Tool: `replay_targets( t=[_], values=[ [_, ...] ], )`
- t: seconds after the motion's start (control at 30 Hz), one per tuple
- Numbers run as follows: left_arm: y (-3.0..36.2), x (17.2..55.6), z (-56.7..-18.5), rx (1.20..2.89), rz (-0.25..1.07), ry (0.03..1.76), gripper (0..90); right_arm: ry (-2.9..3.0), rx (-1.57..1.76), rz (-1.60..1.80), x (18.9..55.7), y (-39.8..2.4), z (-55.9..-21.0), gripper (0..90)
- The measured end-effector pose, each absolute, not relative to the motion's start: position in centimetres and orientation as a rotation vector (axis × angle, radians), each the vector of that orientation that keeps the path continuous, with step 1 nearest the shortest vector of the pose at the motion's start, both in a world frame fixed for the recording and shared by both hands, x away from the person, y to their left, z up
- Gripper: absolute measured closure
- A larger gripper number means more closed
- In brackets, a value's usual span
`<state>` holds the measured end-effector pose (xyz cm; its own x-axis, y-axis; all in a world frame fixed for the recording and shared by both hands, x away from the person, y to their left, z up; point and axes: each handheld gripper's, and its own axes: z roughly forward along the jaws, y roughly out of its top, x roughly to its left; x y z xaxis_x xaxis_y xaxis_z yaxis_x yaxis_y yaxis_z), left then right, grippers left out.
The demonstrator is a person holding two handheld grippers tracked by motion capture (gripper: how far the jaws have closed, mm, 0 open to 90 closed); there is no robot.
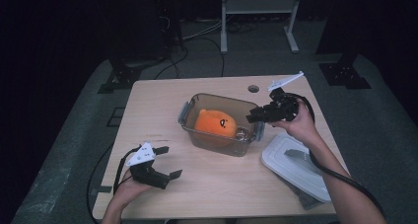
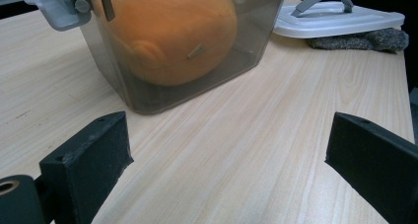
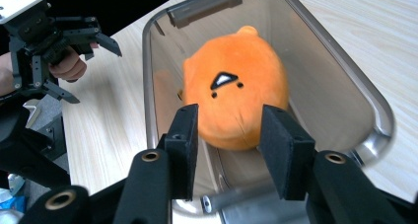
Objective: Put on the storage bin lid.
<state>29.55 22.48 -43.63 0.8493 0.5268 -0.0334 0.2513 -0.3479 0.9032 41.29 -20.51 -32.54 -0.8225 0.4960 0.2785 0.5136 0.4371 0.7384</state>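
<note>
An orange plush toy [image 1: 215,123] with a small face lies inside a clear plastic container [image 1: 217,96] at the middle of the wooden table. My right gripper [image 1: 252,116] hovers at the container's right end above its rim, pointing in. In the right gripper view its jaws [image 3: 229,145] stand apart over the plush toy [image 3: 236,100] with nothing pressed between the pads. My left gripper [image 1: 171,161] rests near the front left of the table, open wide and empty. The left gripper view looks past its jaws [image 2: 226,160] at the container wall [image 2: 246,31] and the plush toy [image 2: 167,36].
The container's white lid [image 1: 291,167] with a grey handle lies on the table at the front right, on a grey cloth [image 1: 308,200]. A round hole [image 1: 253,89] sits near the table's far edge. Bare wood [image 1: 162,100] spreads left of the container.
</note>
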Motion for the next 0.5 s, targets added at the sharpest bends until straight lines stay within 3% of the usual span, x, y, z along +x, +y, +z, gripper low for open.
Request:
replay_targets(
  t=[0.5],
  values=[
    [22.5,29.5,-43.7,1.946,0.317,0.580,2.6,-2.616,-1.008,-1.436,38.8,-26.2,-34.0,48.3]
  ],
)
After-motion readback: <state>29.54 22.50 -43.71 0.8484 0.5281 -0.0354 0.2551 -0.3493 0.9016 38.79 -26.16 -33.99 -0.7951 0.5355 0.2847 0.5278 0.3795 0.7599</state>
